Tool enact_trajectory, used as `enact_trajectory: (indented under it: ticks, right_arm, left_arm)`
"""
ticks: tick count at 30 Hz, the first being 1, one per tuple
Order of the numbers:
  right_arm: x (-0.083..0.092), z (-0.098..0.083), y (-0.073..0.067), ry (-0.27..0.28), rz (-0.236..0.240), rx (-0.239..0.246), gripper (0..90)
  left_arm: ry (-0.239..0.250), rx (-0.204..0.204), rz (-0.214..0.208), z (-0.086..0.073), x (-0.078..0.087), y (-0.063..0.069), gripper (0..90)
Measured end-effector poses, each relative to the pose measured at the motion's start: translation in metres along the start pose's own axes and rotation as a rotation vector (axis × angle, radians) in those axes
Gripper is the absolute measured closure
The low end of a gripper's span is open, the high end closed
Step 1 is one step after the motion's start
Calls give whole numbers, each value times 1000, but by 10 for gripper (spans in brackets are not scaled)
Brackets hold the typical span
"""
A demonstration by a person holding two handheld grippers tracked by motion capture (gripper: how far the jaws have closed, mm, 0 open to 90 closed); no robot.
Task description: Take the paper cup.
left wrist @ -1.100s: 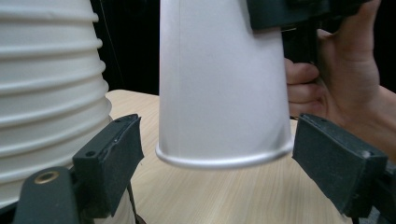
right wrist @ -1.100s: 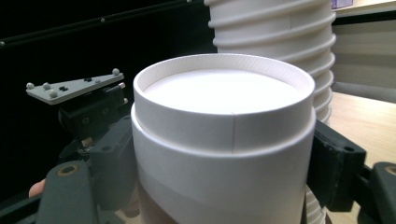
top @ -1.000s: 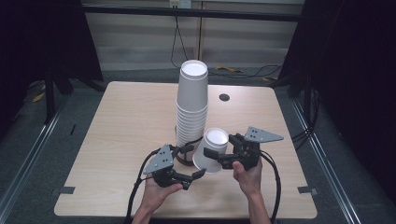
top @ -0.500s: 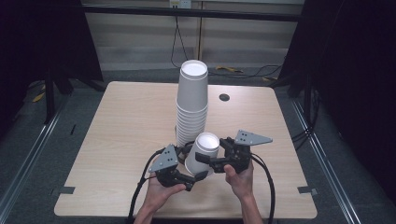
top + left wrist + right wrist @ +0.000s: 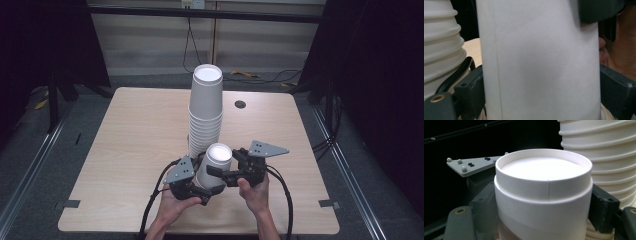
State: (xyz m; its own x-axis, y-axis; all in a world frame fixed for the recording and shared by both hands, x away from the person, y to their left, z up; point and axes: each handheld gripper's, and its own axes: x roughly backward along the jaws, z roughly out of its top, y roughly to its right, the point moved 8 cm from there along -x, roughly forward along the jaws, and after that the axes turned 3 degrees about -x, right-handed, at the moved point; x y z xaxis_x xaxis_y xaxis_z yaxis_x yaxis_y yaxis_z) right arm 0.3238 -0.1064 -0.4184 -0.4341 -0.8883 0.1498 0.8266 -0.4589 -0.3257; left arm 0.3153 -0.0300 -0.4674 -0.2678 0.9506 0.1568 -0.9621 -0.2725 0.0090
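Wooden table [image 5: 125, 150] | left gripper [image 5: 200, 190] jaws just opening, flanking cup [image 5: 215, 165] | right gripper [image 5: 225, 175] pinching cup

A white paper cup [image 5: 539, 60] runs off the top and bottom edges of the left gripper view, hiding most of both jaws and whether their pads press its wall. In the right gripper view the cup's lower part is cut off at the bottom edge. From the high view, the cup covers the foot of the tall cup stack [image 5: 205, 115].
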Motion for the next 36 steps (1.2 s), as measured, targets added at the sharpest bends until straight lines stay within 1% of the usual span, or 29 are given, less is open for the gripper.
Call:
enact_trajectory:
  ticks: [2,3,4,12,14,15,24,27,29,30,32,35,36]
  right_arm:
    - [0,0,0,3,4,2,227]
    - [0,0,0,4,3,6,227]
    - [0,0,0,5,5,0,225]
    - [0,-2,0,2,15,-7,210]
    - [0,-2,0,-1,19,-3,183]
    - [0,-2,0,-2,22,-4,142]
    - [3,-2,0,-10,30,-7,133]
    - [5,-2,-1,-13,32,-7,133]
    - [10,-1,-1,-6,28,0,133]
    - [10,-1,-1,-6,28,0,133]
    - [13,0,-1,-2,22,3,132]
    - [20,0,1,3,3,22,134]
    - [20,0,1,3,3,22,134]
  left_arm:
    - [2,-4,6,0,0,0,95]
    - [7,3,3,1,0,0,95]
    - [-5,-4,6,0,0,0,102]
    - [-11,-1,-5,-1,2,0,124]
    - [-12,4,-10,-1,2,1,126]
    - [-15,4,-11,-1,2,1,127]
    - [-32,8,-10,-2,5,-1,129]
    - [-41,10,-9,-2,8,-2,131]
    - [-56,-2,-7,-3,12,-4,132]
    - [-56,-2,-7,-3,12,-4,133]
    - [-54,1,-4,-3,13,-4,133]
    - [-68,1,-2,-4,15,-6,133]
    - [-76,2,-3,-4,16,-6,133]
